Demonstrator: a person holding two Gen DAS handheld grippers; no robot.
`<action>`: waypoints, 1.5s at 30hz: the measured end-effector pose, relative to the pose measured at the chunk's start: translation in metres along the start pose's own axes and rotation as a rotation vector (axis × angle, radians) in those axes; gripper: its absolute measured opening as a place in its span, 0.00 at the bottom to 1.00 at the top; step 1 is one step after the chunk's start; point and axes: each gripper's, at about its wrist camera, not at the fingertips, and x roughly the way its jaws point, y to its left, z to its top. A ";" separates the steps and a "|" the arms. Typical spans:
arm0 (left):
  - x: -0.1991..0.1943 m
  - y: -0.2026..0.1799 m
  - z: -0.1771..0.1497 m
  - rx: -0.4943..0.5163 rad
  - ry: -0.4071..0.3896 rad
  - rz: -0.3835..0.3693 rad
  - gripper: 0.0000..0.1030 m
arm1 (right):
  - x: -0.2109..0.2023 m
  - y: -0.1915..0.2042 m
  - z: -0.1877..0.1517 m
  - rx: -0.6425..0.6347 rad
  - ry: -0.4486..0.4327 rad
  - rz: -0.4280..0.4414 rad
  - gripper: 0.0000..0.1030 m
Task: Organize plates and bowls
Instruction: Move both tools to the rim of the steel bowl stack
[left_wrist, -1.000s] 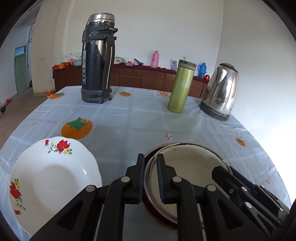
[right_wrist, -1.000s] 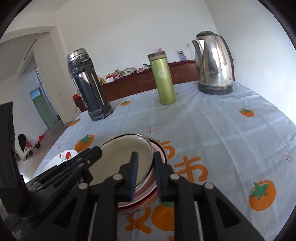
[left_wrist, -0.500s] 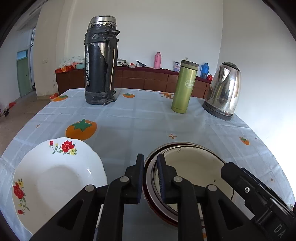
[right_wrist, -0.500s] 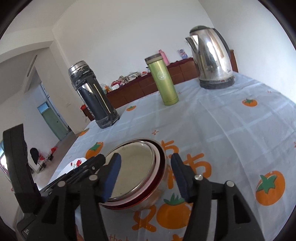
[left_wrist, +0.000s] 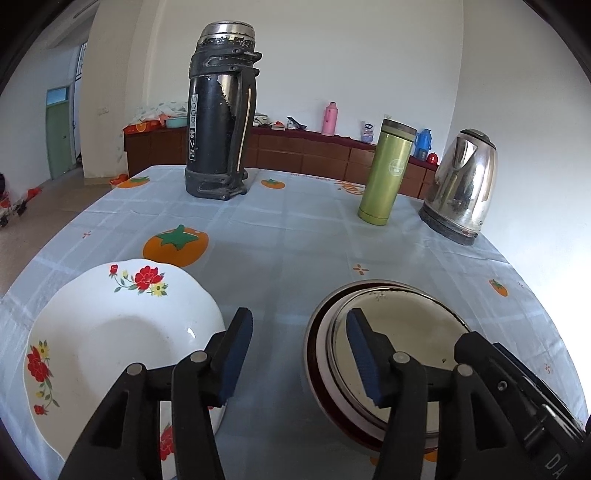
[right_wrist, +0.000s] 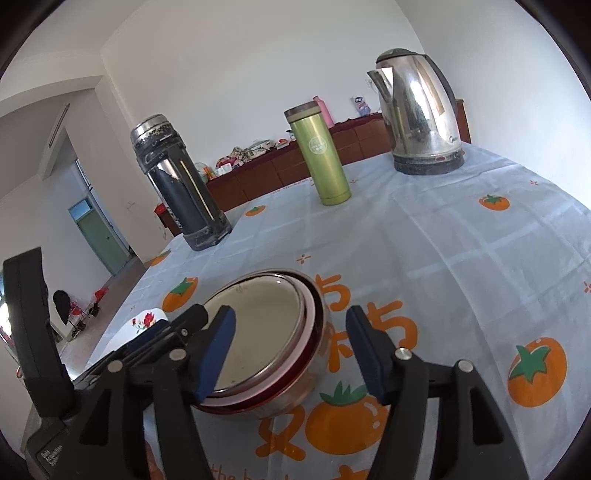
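Note:
A steel bowl (left_wrist: 399, 332) sits nested inside a red bowl (left_wrist: 314, 332) on the tablecloth; the stack also shows in the right wrist view (right_wrist: 258, 325). A white plate with red flowers (left_wrist: 103, 332) lies to its left, and its edge shows in the right wrist view (right_wrist: 146, 321). My left gripper (left_wrist: 299, 354) is open and empty, low between the plate and the bowls. My right gripper (right_wrist: 291, 354) is open and empty, its jaws astride the near side of the bowl stack without touching it.
A tall black thermos (left_wrist: 221, 110), a green flask (left_wrist: 388, 173) and a steel kettle (left_wrist: 461, 188) stand at the far side of the table. The table's left edge (left_wrist: 44, 254) drops to the floor. A sideboard (left_wrist: 314, 151) lines the back wall.
Both grippers were shut on the rim of the steel bowl; the right opened first, then the left. Both have drawn back slightly, leaving the bowl nested in the red one.

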 end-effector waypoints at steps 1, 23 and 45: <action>0.000 0.000 0.000 0.002 -0.001 0.004 0.57 | 0.000 0.000 0.000 0.001 0.001 -0.001 0.62; -0.009 -0.004 -0.009 0.067 -0.023 0.065 0.69 | -0.003 -0.003 0.001 0.001 -0.010 -0.016 0.72; -0.031 -0.012 -0.019 0.132 -0.093 0.123 0.74 | -0.024 0.000 0.001 0.005 -0.108 -0.044 0.93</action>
